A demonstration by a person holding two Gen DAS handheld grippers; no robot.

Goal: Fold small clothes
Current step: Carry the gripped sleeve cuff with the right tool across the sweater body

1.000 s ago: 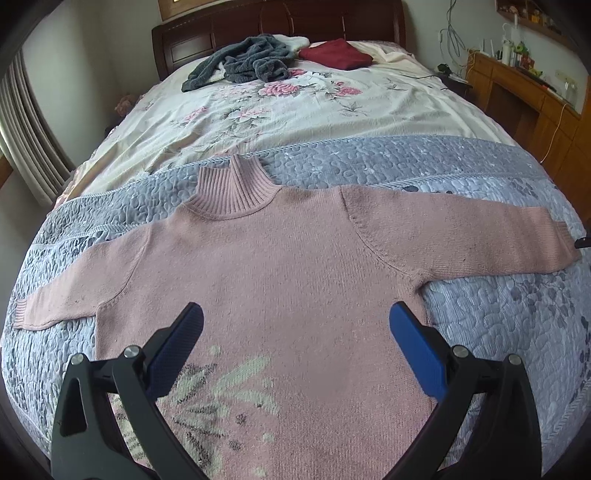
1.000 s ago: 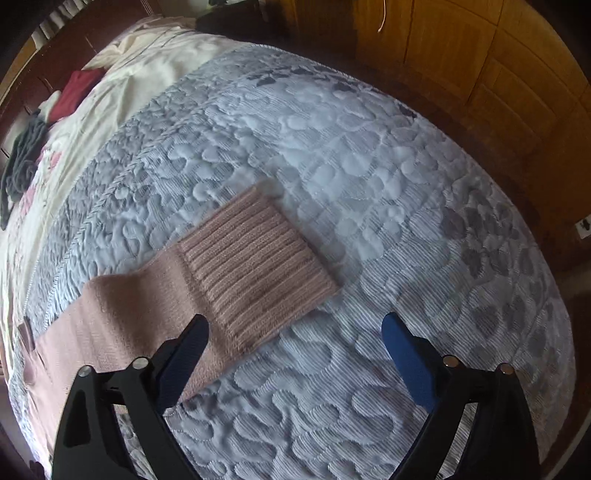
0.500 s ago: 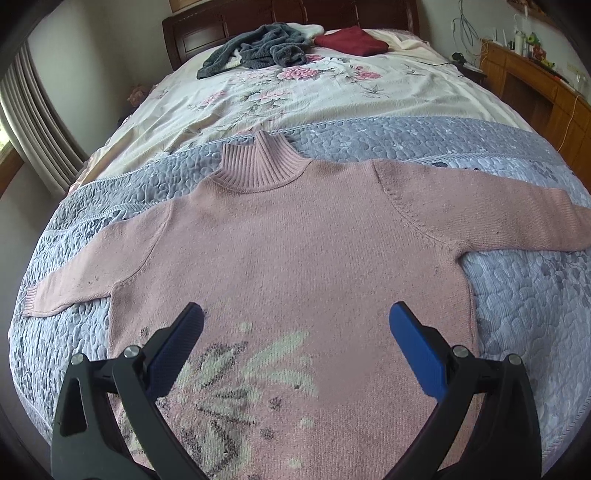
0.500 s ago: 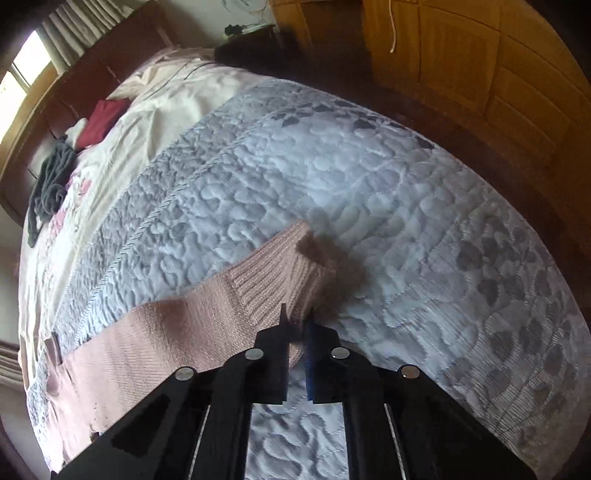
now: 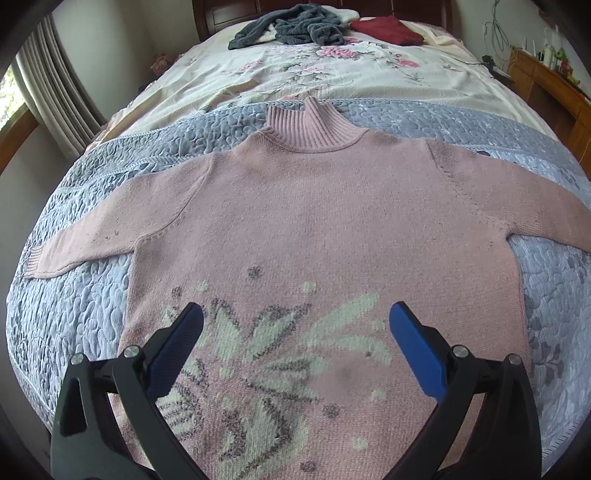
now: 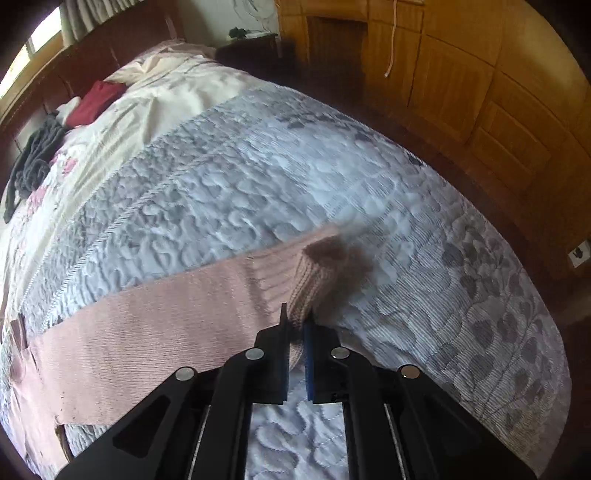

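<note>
The right tool (image 6: pixel 295 325), open over the ribbed cuff 1 second ago, has since closed on it and now pinches the cuff (image 6: pixel 314 273) of the pink knitted turtleneck sweater (image 5: pixel 325 236), lifting the sleeve end into a small peak just clear of the grey-blue quilted bedspread (image 6: pixel 258 177). That suggests the first fold, carrying the right sleeve in over the body, has been started but not carried across. The left tool (image 5: pixel 295 325) hovers with its blue pads wide apart above the leaf-patterned lower front, gripping nothing, and has drawn back toward the hem over that second. The sweater lies flat and face up across the foot of the bed, collar (image 5: pixel 314 125) pointing toward the headboard and hem toward the person, so the body's long axis runs along the bed while the 2 sleeves stretch out crosswise. A dark grey garment (image 5: pixel 291 27) and a folded red one (image 5: pixel 388 29) lie well apart, near the pillows.
</note>
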